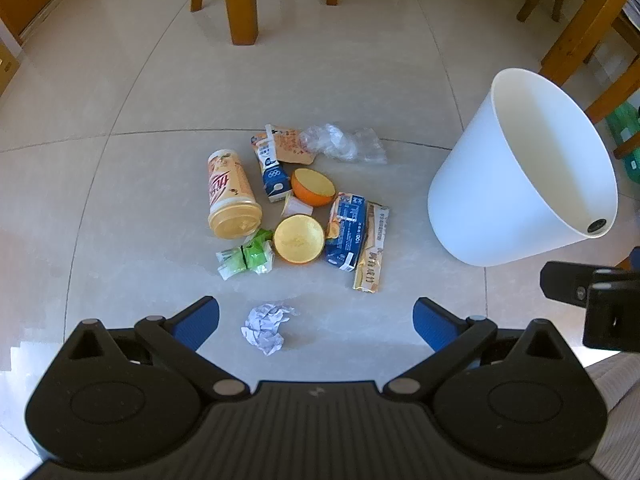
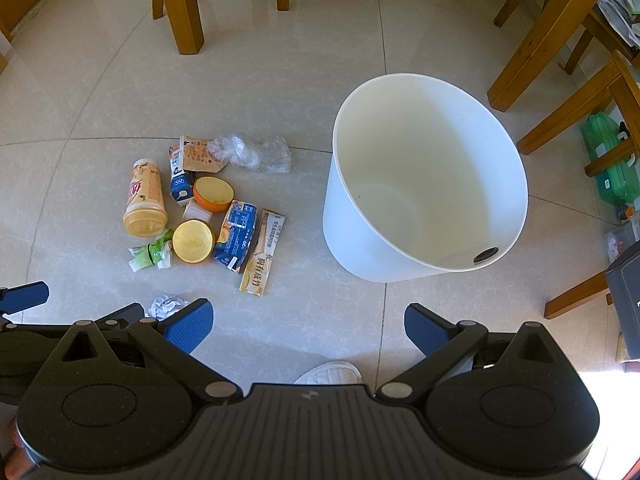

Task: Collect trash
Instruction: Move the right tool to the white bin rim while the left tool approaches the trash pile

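A heap of trash lies on the tiled floor: a beige drink cup on its side, two orange halves, a blue carton, a gold wrapper, a green wrapper and clear plastic. A crumpled paper ball rests nearest, just ahead of my left gripper, which is open and holds nothing. The white bin stands to the right of the heap with nothing visible inside. My right gripper hangs open in front of the bin.
Wooden table and chair legs stand behind the heap. More chair legs and a green bag are right of the bin. A white slipper shows below my right gripper. A dark case sits at the right edge.
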A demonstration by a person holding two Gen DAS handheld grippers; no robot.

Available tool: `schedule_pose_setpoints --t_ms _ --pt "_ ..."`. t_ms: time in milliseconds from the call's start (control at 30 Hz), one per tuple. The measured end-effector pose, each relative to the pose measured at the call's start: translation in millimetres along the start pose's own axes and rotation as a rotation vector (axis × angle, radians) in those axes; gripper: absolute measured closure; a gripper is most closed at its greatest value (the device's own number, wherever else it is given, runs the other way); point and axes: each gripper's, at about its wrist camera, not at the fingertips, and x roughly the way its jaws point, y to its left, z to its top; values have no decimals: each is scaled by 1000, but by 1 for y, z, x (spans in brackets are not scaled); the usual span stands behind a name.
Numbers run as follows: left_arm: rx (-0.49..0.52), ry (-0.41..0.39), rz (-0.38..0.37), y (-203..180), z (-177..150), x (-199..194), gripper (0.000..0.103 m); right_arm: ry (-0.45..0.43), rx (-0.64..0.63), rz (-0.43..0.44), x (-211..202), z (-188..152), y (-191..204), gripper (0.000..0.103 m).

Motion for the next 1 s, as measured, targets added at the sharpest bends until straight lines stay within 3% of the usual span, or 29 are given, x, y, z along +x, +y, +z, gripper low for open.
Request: schedule_pose_setpoints --t_ms 33,400,733,1000 --pt "63 4 -25 0 0 0 1 -1 0 1 0 0 0 0" --pt "92 -31 -56 -3 -2 -5 1 -11 -1 11 -4 -2 -2 0" --pt "197 -100 -26 -15 -2 -15 1 -42 5 31 -8 -6 -6 0" --pt "246 -123 -82 -20 0 -22 1 -89 15 78 -16 -9 -15 0"
